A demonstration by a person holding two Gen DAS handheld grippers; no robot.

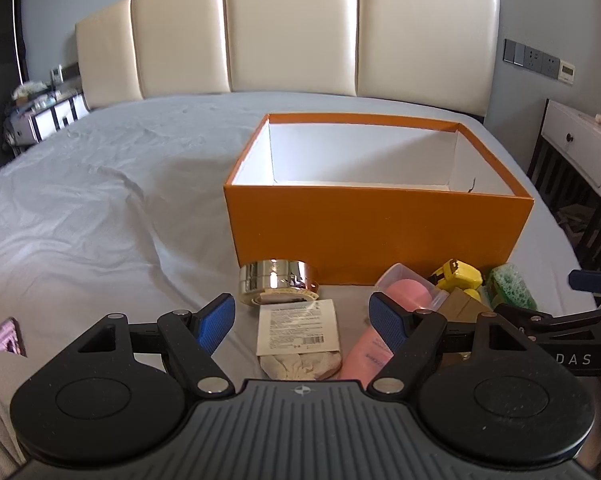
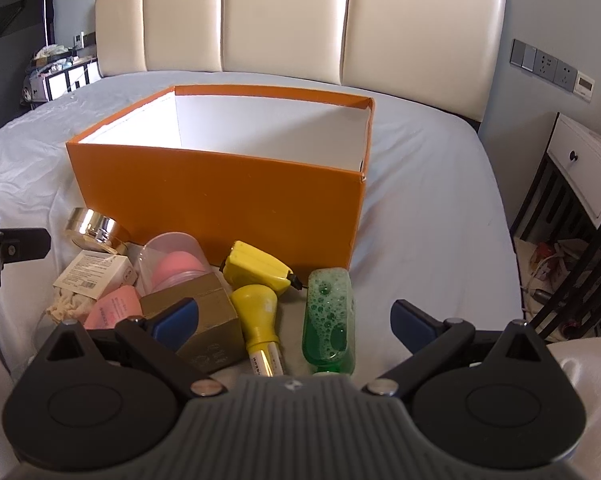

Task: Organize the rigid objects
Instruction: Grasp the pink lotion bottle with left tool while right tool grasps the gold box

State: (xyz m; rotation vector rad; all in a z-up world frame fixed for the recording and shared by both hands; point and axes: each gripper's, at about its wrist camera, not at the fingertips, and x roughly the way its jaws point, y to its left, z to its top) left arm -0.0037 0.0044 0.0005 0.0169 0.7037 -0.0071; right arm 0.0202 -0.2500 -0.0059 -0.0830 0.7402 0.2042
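Note:
An open orange box [image 1: 376, 236] [image 2: 220, 196] with a white, empty inside stands on the bed. In front of it lie a gold jar [image 1: 278, 280] [image 2: 96, 226], a white packet [image 1: 296, 326] [image 2: 94, 274], a clear cup with a pink sponge [image 1: 410, 290] [image 2: 176, 262], a pink tube [image 1: 366, 354] [image 2: 114, 310], an olive box [image 2: 206, 318], a yellow tool [image 2: 260, 284] and a green bottle [image 2: 330, 314] [image 1: 510, 282]. My left gripper [image 1: 302, 322] is open above the packet. My right gripper [image 2: 294, 322] is open over the yellow tool and green bottle.
The grey bedsheet [image 1: 100, 184] spreads left of the box. A cream padded headboard [image 1: 288, 28] stands behind. A white nightstand [image 2: 580, 172] stands at the right, with clutter on the floor below. A patterned phone [image 1: 4, 338] lies at the left edge.

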